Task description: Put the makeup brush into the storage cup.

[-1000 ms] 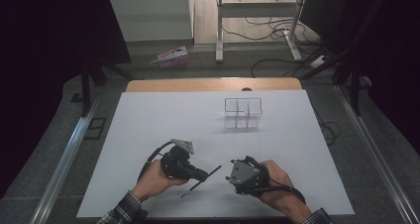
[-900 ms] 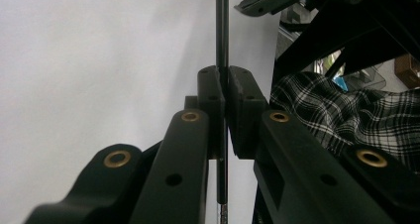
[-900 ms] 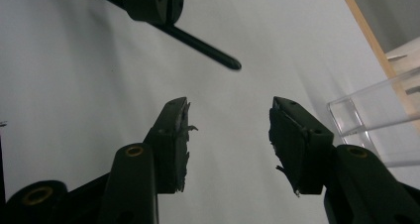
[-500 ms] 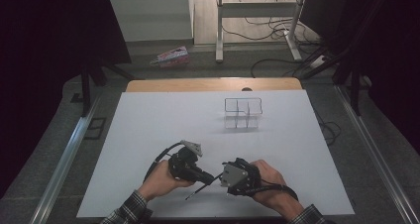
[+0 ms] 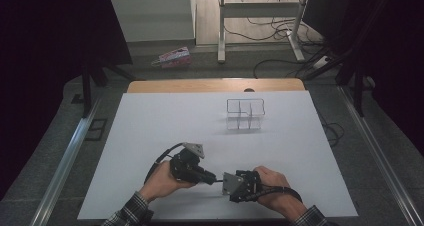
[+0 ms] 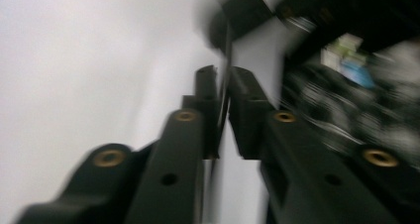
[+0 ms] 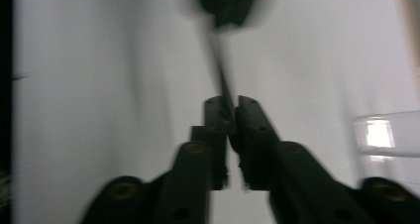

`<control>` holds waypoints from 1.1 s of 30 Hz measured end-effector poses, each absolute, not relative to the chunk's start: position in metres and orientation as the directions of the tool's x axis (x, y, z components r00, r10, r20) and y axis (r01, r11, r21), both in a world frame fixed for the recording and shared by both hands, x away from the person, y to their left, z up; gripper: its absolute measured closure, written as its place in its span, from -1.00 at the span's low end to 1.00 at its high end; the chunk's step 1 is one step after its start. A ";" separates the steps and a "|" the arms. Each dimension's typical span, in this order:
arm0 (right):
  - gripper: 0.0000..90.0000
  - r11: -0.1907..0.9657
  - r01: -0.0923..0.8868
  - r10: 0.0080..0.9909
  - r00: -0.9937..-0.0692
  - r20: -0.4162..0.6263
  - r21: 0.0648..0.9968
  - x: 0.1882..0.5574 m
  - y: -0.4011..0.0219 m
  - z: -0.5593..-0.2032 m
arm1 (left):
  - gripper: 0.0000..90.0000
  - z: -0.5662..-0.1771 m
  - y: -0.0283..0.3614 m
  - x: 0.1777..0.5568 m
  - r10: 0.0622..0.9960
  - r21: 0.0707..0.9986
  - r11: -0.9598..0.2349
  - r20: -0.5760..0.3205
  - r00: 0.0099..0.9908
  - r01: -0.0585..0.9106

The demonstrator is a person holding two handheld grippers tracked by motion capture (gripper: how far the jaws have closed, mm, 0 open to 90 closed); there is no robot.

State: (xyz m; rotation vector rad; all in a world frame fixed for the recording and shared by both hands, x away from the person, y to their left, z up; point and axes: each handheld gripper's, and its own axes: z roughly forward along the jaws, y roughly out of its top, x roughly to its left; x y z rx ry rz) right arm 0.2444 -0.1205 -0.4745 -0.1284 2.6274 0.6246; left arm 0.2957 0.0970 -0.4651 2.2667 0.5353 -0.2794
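A thin black stick (image 5: 218, 181) spans the short gap between my two grippers near the table's front edge. My left gripper (image 5: 212, 178) points right; its jaws have just been opening and stand slightly apart around the stick (image 6: 227, 85), not pressing it. My right gripper (image 5: 226, 182) points left, its jaws have just closed, and it is shut on the stick's other end (image 7: 224, 92). In the left gripper view the stick runs on to the blurred right gripper (image 6: 245, 8) ahead. The right gripper view shows the left gripper (image 7: 229, 1) as a dark blur at the top.
A clear plastic divided box (image 5: 245, 115) stands on the white table (image 5: 150, 126) at the back right, also at the right edge of the right gripper view (image 7: 381, 135). Cables and a pink packet (image 5: 172, 57) lie on the floor beyond the table.
The right gripper has moved left to meet the left gripper and closed on the stick. The stick, which slanted down toward the table before, now lies between the two grippers.
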 end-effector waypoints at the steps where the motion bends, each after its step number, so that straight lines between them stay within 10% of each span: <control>1: 0.90 0.898 -0.172 0.012 -0.911 -0.413 0.405 0.244 -0.120 -0.475 | 0.56 -0.461 0.100 0.295 0.307 0.658 -0.604 -0.328 0.893 0.449; 15: 0.90 0.904 -0.083 0.090 -0.922 -0.378 0.420 0.248 -0.126 -0.471 | -0.33 -0.453 0.120 0.293 0.394 0.711 -0.548 -0.244 0.886 0.440; 33: 0.90 0.884 0.065 0.231 -0.921 -0.312 0.463 0.254 -0.141 -0.472 | -0.92 -0.458 0.151 0.289 0.580 0.720 -0.423 -0.251 0.775 0.550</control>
